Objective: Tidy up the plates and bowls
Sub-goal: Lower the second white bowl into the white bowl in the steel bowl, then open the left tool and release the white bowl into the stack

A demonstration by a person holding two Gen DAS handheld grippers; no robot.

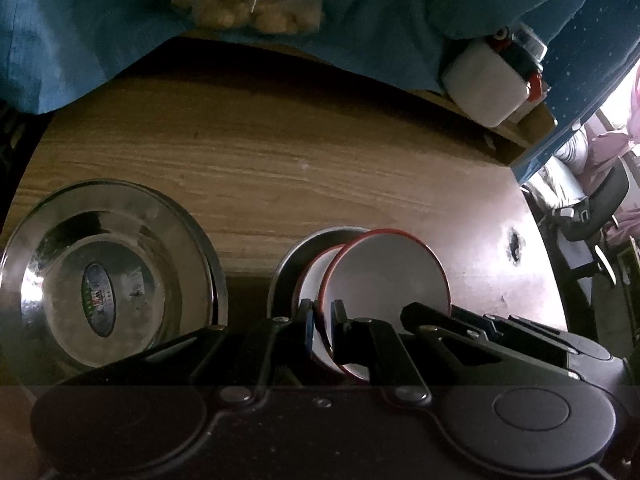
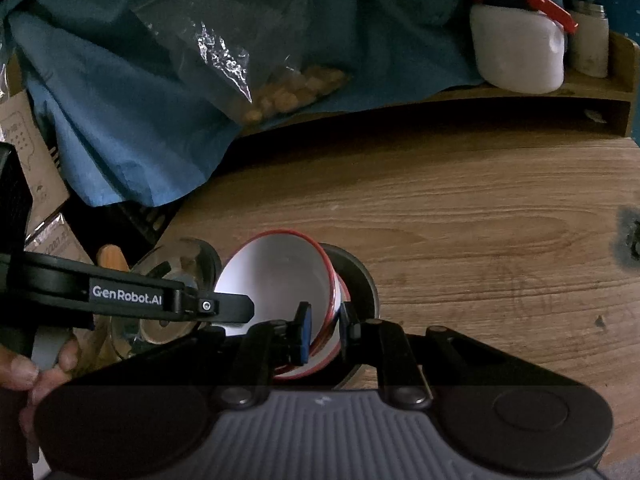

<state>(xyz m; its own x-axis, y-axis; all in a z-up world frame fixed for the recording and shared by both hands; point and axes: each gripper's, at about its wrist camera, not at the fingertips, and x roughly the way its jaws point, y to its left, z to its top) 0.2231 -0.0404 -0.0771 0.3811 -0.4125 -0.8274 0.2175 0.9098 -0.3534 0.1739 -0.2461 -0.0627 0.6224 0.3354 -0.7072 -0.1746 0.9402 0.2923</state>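
A white bowl with a red rim (image 1: 384, 276) is tilted over a second red-rimmed white bowl (image 1: 316, 280) that sits in a small steel bowl (image 1: 286, 276). My left gripper (image 1: 322, 320) is shut on the tilted bowl's rim. The right gripper's black arm (image 1: 480, 326) reaches in from the right. In the right wrist view my right gripper (image 2: 324, 328) is shut on the rim of the same tilted white bowl (image 2: 280, 284), above the dark steel bowl (image 2: 360, 276). The left gripper (image 2: 224, 306) comes in from the left. A large steel bowl (image 1: 108, 276) stands to the left.
The wooden table (image 1: 280, 160) runs back to a raised wooden shelf (image 2: 520, 96) with a white jug with red clip (image 2: 516, 52) and a steel canister (image 2: 588, 40). Blue cloth (image 2: 140, 100) and a plastic bag of nuts (image 2: 288, 88) lie behind. Cardboard packets (image 2: 36, 168) sit at the left.
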